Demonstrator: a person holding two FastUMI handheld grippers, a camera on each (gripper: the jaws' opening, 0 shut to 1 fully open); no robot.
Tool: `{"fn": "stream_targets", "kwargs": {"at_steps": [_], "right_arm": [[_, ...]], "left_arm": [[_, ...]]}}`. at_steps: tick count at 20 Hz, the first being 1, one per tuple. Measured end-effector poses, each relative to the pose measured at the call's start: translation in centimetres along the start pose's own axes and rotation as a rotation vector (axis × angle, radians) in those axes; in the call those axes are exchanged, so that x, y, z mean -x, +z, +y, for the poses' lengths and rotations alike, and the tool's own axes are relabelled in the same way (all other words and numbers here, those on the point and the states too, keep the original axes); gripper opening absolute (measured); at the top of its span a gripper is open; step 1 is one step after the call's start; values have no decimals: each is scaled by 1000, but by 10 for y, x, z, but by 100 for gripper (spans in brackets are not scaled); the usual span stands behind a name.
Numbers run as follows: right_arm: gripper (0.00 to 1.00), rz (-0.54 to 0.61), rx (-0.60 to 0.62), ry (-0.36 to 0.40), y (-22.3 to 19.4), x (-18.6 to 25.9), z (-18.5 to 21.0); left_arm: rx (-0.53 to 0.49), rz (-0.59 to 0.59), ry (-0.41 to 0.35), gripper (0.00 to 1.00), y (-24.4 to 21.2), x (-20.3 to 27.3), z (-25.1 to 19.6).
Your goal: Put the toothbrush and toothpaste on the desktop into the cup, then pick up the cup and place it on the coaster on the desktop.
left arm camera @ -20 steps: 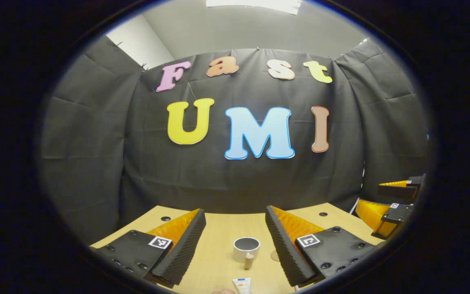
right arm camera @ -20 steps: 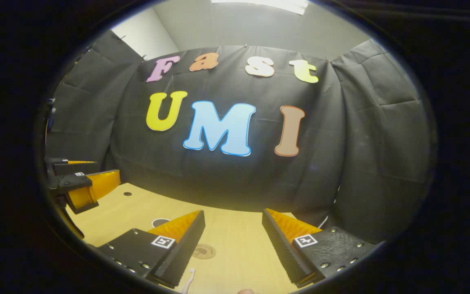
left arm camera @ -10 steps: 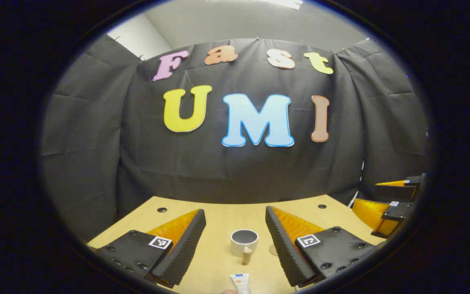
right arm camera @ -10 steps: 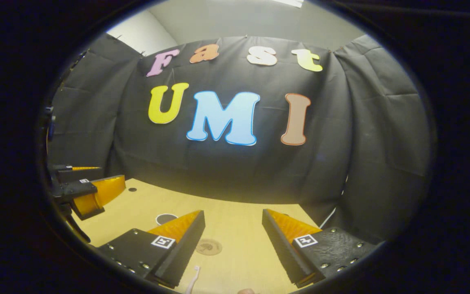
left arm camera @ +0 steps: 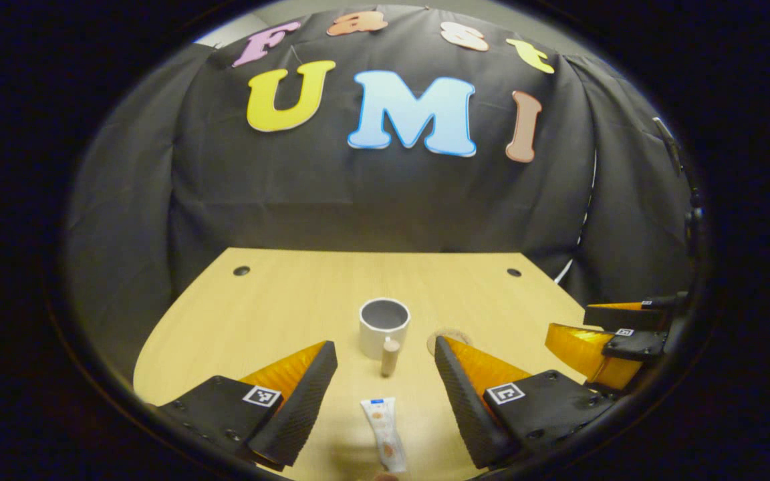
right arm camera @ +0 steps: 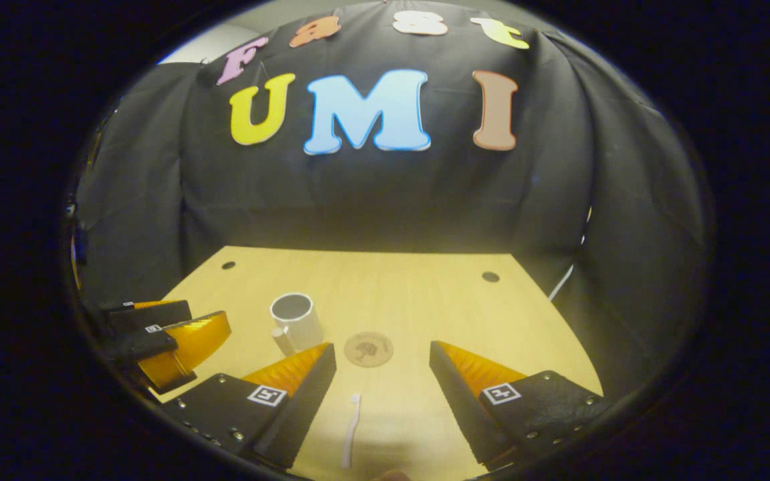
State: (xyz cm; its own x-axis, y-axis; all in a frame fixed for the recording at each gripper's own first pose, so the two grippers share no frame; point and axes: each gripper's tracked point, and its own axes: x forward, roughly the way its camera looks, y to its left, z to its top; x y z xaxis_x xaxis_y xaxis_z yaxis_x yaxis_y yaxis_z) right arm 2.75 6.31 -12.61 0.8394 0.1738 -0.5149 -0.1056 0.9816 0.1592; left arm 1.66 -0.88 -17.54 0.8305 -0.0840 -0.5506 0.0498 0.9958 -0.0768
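Toothpaste [left arm camera: 383,434] now between open jaws.

I hold my left gripper [left arm camera: 385,364] and my right gripper [right arm camera: 382,366] side by side, tilted downward, both with fingers spread wide and empty.

Left gripper view: white toothpaste tube with blue band [left arm camera: 382,434], near end blurred, cut off at bottom edge. Round tan cork coaster [left arm camera: 444,335] partly hidden behind own finger. Right gripper [left arm camera: 602,336] cut off at right edge; finger gap unclear.

Right gripper view: slim white toothbrush [right arm camera: 351,429], bristles too small to tell. Coaster print blurred. Left gripper [right arm camera: 161,337] cut off at left edge.
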Motion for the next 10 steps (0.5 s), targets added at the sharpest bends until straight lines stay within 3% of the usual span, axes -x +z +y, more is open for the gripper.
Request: {"fn": "stream_targets", "kwargs": {"at_steps": [10], "right_arm": [[92,377,-28,14,-86,-25,20]], "left_arm": [[-42,445,-8,95,-106,-33,13]]}}
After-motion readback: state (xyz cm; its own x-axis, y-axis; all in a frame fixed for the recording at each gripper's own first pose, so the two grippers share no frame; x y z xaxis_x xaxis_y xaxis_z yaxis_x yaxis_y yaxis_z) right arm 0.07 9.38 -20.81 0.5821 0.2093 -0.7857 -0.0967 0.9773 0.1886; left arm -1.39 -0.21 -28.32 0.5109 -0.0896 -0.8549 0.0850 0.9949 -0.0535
